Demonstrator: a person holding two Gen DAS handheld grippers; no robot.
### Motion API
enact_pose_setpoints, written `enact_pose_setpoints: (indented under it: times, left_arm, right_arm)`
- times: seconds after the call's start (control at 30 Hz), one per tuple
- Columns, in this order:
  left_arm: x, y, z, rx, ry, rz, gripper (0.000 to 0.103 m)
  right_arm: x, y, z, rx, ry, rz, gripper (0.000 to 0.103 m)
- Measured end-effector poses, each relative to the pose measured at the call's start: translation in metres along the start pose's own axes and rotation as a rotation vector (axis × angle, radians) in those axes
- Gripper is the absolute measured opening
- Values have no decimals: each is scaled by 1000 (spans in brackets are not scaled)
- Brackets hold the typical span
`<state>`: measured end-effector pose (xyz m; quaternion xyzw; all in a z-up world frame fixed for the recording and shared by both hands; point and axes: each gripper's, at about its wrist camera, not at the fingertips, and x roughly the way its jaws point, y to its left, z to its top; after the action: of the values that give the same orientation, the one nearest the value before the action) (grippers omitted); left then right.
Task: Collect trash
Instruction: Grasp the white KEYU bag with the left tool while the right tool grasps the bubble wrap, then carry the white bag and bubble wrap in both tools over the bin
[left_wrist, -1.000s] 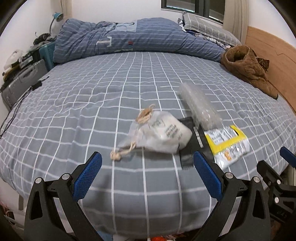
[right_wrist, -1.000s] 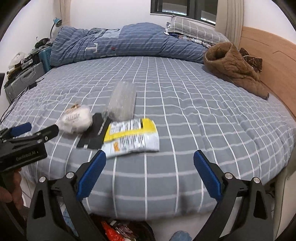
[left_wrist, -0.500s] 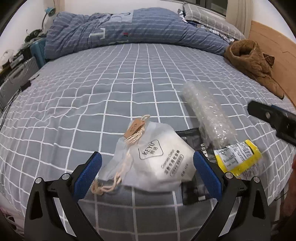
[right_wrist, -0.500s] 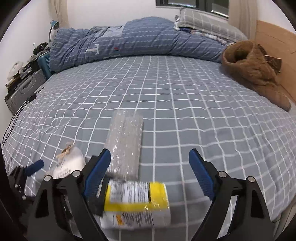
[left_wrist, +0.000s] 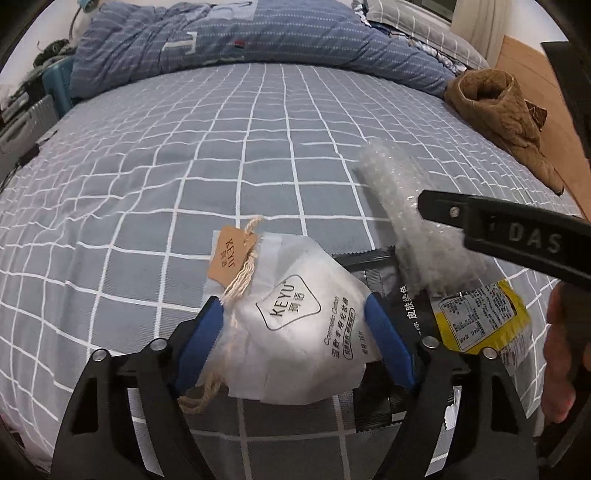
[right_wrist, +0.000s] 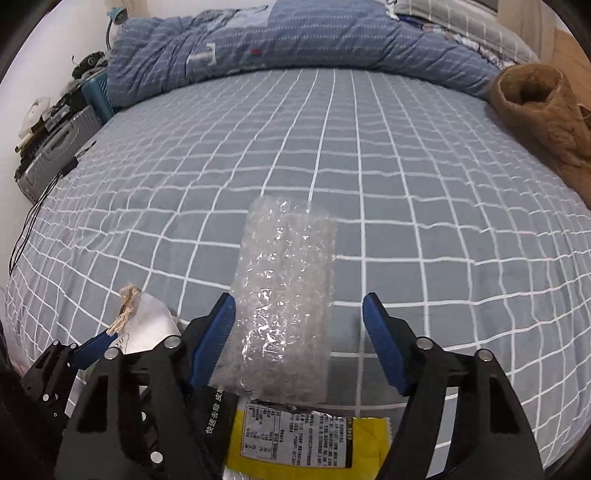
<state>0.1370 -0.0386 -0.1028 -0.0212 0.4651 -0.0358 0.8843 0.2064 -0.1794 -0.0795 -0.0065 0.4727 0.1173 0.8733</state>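
Note:
A white KEYU drawstring pouch (left_wrist: 295, 325) lies on the grey checked bed near its front edge. My left gripper (left_wrist: 293, 328) is open, with one blue finger on each side of the pouch, touching or nearly touching it. A roll of bubble wrap (right_wrist: 284, 295) lies to the right of the pouch. My right gripper (right_wrist: 297, 332) is open around its near end. A black packet (left_wrist: 373, 269) lies under both, and a yellow snack wrapper (right_wrist: 306, 443) lies in front of the bubble wrap. The right gripper's body (left_wrist: 517, 232) crosses the left wrist view.
A rumpled blue duvet (left_wrist: 236, 40) and pillows lie at the far end of the bed. A brown garment (left_wrist: 506, 110) lies at the right by the wooden headboard. A suitcase (right_wrist: 55, 155) and clutter stand left of the bed.
Both grippers have moved forward and down onto the bed. The left now straddles the white pouch and has narrowed; the right now straddles the bubble wrap, past the yellow wrapper.

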Motion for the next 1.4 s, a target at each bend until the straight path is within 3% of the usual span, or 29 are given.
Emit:
enact_pose_setpoints:
  times: [0.27,0.33,0.43,0.8,1.4]
  left_arm:
    - [4,-3,-2,13,11,-9,62]
    - [3,-3,-2,15,8,-8,59]
    - [2,-4,-4,19,4,-7,56]
    - [-4,-2,-1,17,-8,-4,51]
    - [-49,8,7,30,-101,16,50]
  right_arm:
    - [10,10,-3,-26,35,29,45]
    - [11,12,-4,-32,37,32,31]
    - [9,12,-4,-26,33,45,22]
    - [-3,12,-1,-18,-6,19,19]
    - [-52,10,-9,-18,-117,-43,18]
